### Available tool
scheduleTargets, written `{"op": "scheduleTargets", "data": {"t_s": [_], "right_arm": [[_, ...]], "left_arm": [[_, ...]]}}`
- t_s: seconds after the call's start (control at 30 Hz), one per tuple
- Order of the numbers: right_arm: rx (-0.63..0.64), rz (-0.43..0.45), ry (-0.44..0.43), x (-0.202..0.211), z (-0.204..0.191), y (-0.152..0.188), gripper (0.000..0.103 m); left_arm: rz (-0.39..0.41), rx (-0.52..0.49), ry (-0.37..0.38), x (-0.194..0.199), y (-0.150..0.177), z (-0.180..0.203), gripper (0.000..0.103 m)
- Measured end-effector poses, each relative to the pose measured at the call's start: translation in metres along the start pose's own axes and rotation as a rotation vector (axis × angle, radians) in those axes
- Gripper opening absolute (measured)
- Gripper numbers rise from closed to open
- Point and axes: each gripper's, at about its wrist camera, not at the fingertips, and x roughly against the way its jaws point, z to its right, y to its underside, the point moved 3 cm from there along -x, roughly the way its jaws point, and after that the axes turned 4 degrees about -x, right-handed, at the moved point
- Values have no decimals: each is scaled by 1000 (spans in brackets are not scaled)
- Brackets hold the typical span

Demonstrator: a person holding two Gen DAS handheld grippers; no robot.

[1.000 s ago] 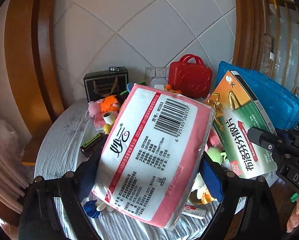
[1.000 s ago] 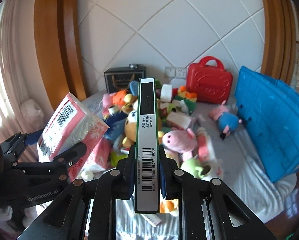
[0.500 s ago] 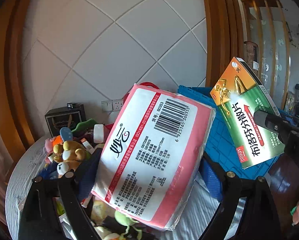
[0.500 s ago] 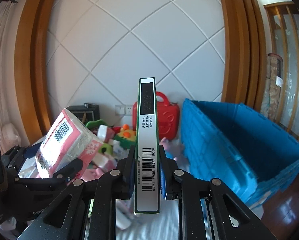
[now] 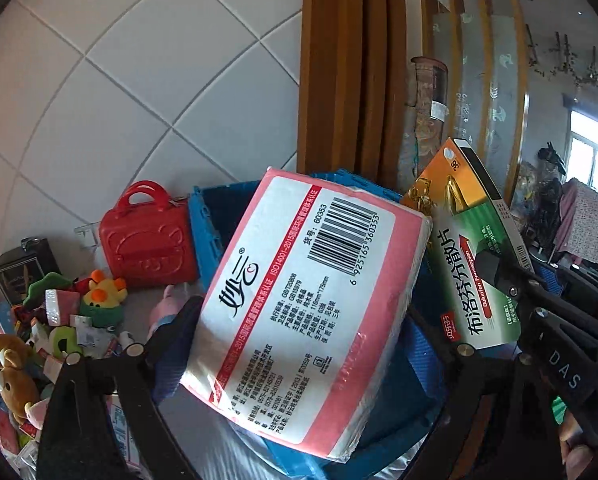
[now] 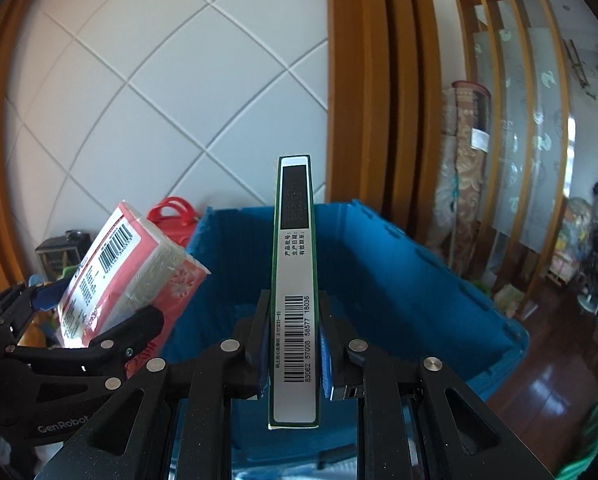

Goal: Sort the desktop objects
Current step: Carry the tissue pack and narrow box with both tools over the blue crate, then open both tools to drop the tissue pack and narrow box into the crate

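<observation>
My left gripper [image 5: 299, 332] is shut on a pink and white tissue pack [image 5: 311, 304], held tilted above the blue crate [image 5: 207, 220]. The same tissue pack [image 6: 127, 268] shows at the left of the right wrist view, clamped by the left gripper [image 6: 111, 320]. My right gripper [image 6: 293, 344] is shut on a thin green and orange medicine box [image 6: 295, 280], held edge-on and upright over the open blue crate [image 6: 399, 280]. In the left wrist view that medicine box [image 5: 471, 264] hangs at the right, in the right gripper [image 5: 515, 280].
A red toy suitcase [image 5: 149, 236] stands by the wall left of the crate. Plush toys [image 5: 99, 296] and small packets crowd the tabletop at the left. A dark tin [image 5: 23, 268] stands behind them. Wooden frames, a glass partition and the room floor lie to the right.
Both grippers have swung right with their loads, from above the toy pile to above the blue crate. The toys have slid to the left edge of view.
</observation>
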Motion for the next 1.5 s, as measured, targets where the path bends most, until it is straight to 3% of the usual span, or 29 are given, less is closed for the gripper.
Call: {"op": "scheduleTargets", "data": {"t_s": [0.13,0.2,0.57,0.93,1.17,1.27,1.43,1.5], "right_arm": [[7,-13,53,-10,45,0,19],[-10,-33,32,-21,68,0,19],[63,-179,-89,-96,146,18,19],[144,-217,-131,-109,150,29,19],[157,-298,-118,-129,151,41,20],[154,-294,-108,-129,154,41,21],[149,-277,-111,-123,159,38,31],[150,-264,-112,-118,160,36,47]], "left_arm": [[-34,-6,3,-29,-4,37,95],[-56,-13,8,-40,-5,56,95],[-122,78,-170,-87,-4,101,96],[-136,113,-259,-78,14,103,96],[-139,136,-269,-76,18,100,96],[-139,135,-274,-76,20,101,96],[-135,140,-278,-76,19,101,96],[-133,141,-279,-76,20,101,96]]}}
